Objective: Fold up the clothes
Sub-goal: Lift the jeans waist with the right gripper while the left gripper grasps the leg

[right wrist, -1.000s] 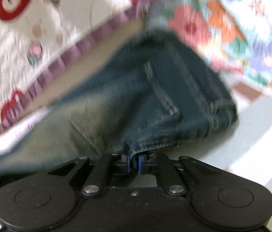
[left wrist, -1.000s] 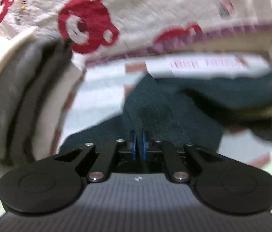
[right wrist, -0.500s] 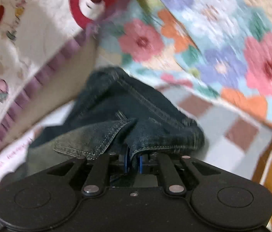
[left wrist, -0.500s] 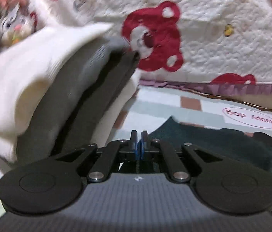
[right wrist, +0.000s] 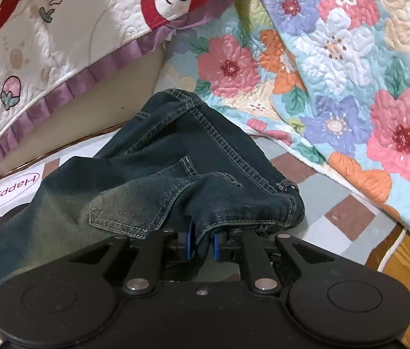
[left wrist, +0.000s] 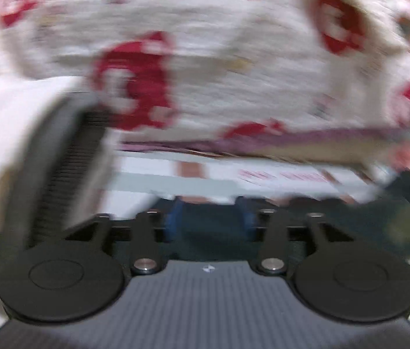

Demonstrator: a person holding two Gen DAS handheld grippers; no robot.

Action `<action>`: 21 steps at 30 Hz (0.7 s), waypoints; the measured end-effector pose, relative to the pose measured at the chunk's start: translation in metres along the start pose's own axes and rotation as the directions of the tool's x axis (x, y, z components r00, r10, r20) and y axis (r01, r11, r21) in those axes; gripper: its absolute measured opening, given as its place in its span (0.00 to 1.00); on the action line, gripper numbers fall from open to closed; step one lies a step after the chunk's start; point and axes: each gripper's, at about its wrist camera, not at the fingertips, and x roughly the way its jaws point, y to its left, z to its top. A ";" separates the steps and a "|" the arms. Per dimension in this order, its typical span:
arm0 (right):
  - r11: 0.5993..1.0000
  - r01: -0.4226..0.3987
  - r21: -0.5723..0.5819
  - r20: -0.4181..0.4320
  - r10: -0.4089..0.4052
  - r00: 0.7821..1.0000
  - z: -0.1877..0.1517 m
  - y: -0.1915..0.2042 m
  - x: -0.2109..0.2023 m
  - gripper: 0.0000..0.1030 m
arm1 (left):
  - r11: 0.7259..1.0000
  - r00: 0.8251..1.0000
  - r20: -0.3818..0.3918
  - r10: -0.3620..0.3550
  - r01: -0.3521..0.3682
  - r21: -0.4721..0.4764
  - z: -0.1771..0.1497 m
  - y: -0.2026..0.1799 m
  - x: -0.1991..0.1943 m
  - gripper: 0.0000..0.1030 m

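Underneath, a checked sheet bears jeans; left tool opening, seemingly empty; right tool loosening around denim.

Two close, downward-tilted wrist views, sharing jeans and bear quilt.

We note the left gripper jaws, closed a second ago, opening with dark cloth visible between them. The right gripper jaws are also opening, jeans hem between them, bunched higher than before.
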 end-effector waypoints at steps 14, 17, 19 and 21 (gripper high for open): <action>0.999 -0.028 0.044 0.002 0.028 1.000 -0.007 -0.009 0.001 0.19 | 0.984 0.980 -0.173 0.095 -0.067 0.165 -0.063 -0.049 0.066 0.70; 0.994 -0.039 0.101 0.002 0.039 0.999 -0.012 -0.015 0.008 0.37 | 0.991 0.971 -0.197 0.134 -0.133 0.015 -0.068 -0.045 0.076 0.66; 0.981 -0.070 0.178 0.009 0.069 0.998 -0.020 -0.023 0.017 0.39 | 0.984 0.970 -0.169 0.177 -0.168 0.066 -0.068 -0.059 0.078 0.38; 0.956 -0.112 0.270 0.016 0.111 0.994 -0.028 -0.033 0.028 0.38 | 0.965 0.964 -0.128 0.233 -0.213 0.154 -0.069 -0.076 0.078 0.13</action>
